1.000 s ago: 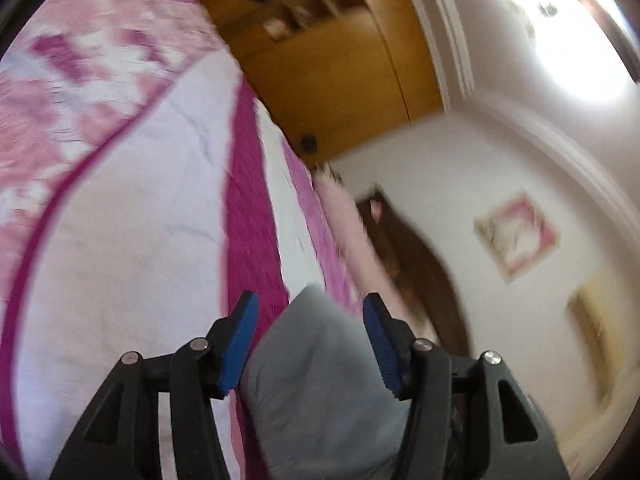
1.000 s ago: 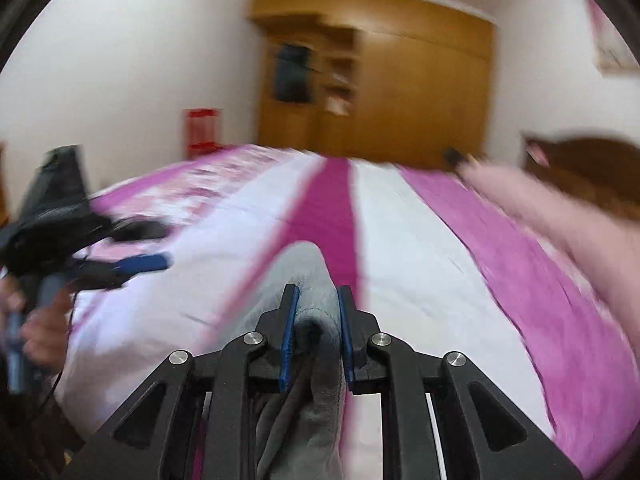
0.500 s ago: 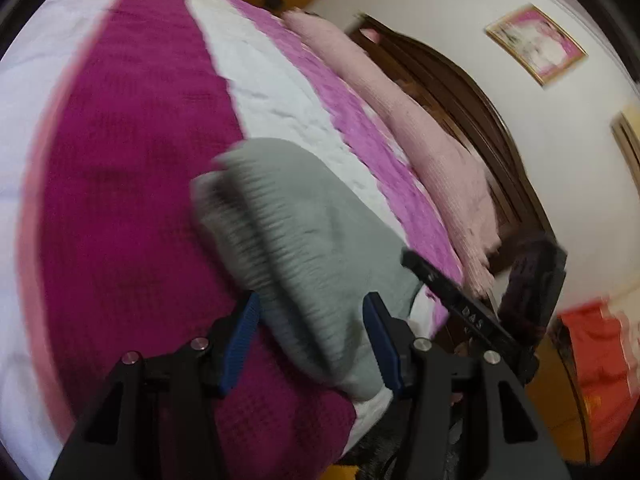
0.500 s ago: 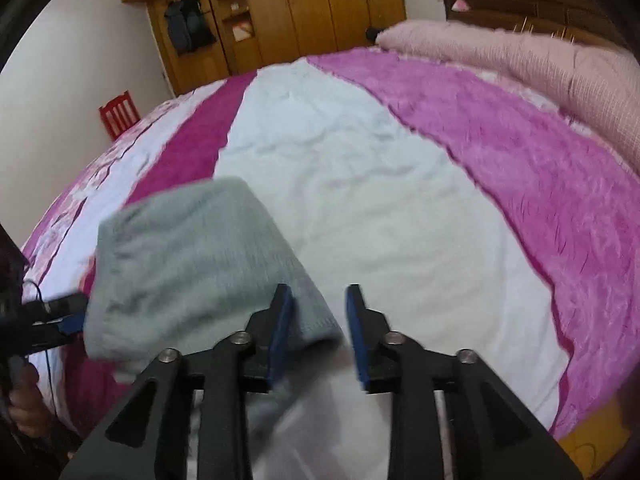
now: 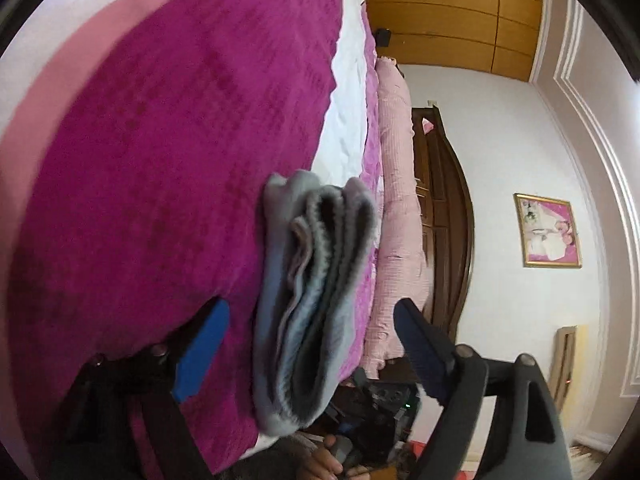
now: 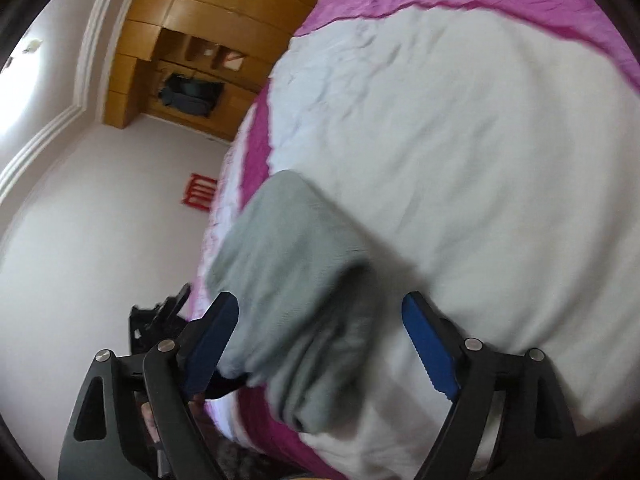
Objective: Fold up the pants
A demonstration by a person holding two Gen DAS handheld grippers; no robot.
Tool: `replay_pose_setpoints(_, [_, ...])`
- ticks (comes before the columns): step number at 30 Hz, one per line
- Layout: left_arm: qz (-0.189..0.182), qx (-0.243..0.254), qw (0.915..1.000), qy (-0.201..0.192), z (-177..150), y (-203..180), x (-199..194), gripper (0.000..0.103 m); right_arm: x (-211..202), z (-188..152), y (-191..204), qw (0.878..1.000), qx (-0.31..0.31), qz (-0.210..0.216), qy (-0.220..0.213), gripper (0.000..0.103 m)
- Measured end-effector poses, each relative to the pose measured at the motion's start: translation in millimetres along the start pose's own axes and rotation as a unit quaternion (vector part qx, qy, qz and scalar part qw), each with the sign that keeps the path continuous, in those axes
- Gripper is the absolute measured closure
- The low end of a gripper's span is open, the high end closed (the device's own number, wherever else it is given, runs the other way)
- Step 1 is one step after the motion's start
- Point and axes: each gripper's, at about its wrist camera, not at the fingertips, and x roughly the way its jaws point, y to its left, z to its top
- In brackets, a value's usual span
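Blue rubber pads on the left gripper (image 5: 308, 344) are seen spreading apart, with the folded grey knit pants (image 5: 308, 300) lying between them but touched by neither pad. The right gripper (image 6: 320, 340) is likewise opening, its blue-faced fingers (image 6: 428, 344) standing clear on either side of the same bundle, so both tools have let go of it. The pants are stacked in several layers just ahead of the fingertips, resting near the edge of the magenta and white striped bedspread (image 5: 168, 152); from the right wrist view the far end of the bundle is laid over the white band (image 6: 460, 160).

A second earlier the cloth was pinched tightly by the right jaws and bracketed closely by the left, and it was carried above the bed. Half a second ago it was already down on the cover, with both pairs of fingers still narrow around it. Now the fingers are wide and the bundle is left on its own. It is judged that the final fold has been set down and released, and little beyond withdrawing the tools appears to remain.

Beyond the bed, a long pink bolster (image 5: 400, 200), a dark wooden headboard (image 5: 448, 208) and a wooden wardrobe (image 6: 168, 32) are visible.
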Motion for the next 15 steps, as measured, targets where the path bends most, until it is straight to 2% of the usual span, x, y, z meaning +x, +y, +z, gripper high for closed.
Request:
replay_pose_setpoints(2, [0.004,0.001,1.0,0.0,5,-9,5,0.014,14,-5,8,0.999,0.003,0.029,0.027,0.02])
replay_pose_setpoints(3, [-0.004,-0.003,1.0,0.004,3,-12,11,0.014,21,-8,13,0.999,-0.007,0.019,0.037,0.023])
replay_pose_setpoints(4, [-0.01,-0.007,0.9999,0.01,-1,-14,17,0.014,30,-12,21,0.999,-0.031,-0.002,0.042,0.031])
replay_pose_setpoints(5, [-0.008,-0.006,0.9999,0.013,-3,-14,21,0.014,37,-15,26,0.998,-0.042,-0.012,0.049,0.045])
replay_pose_setpoints(6, [0.0,0.002,0.9999,0.014,-7,-15,25,0.014,46,-19,29,0.997,-0.045,-0.017,0.059,0.053])
replay_pose_setpoints(7, [0.017,0.023,0.9994,0.017,-6,-20,37,0.015,55,-22,27,0.997,-0.025,-0.008,0.069,0.07])
replay_pose_setpoints(8, [0.026,0.037,0.9988,0.02,-10,-21,39,0.015,60,-24,21,0.997,0.003,0.008,0.072,0.076])
replay_pose_setpoints(9, [0.033,0.048,0.998,0.024,-11,-23,42,0.02,65,-27,12,0.995,0.046,0.036,0.076,0.078])
replay_pose_setpoints(10, [0.04,0.049,0.9976,0.028,-10,-23,42,0.033,68,-29,8,0.993,0.07,0.053,0.08,0.078])
replay_pose_setpoints(11, [0.055,0.044,0.997,0.032,-8,-21,42,0.05,70,-32,9,0.991,0.088,0.068,0.08,0.078])
replay_pose_setpoints(12, [0.079,0.032,0.9957,0.034,-4,-18,40,0.073,72,-38,14,0.988,0.098,0.079,0.086,0.078])
replay_pose_setpoints(13, [0.071,0.009,0.9962,0.049,5,-13,36,0.074,76,-47,23,0.986,0.104,0.088,0.094,0.078])
replay_pose_setpoints(14, [0.055,0.003,0.9969,0.056,9,-12,31,0.075,84,-61,36,0.984,0.109,0.096,0.101,0.078])
replay_pose_setpoints(15, [0.059,0.014,0.9966,0.055,13,-16,21,0.076,92,-76,48,0.982,0.116,0.103,0.108,0.076])
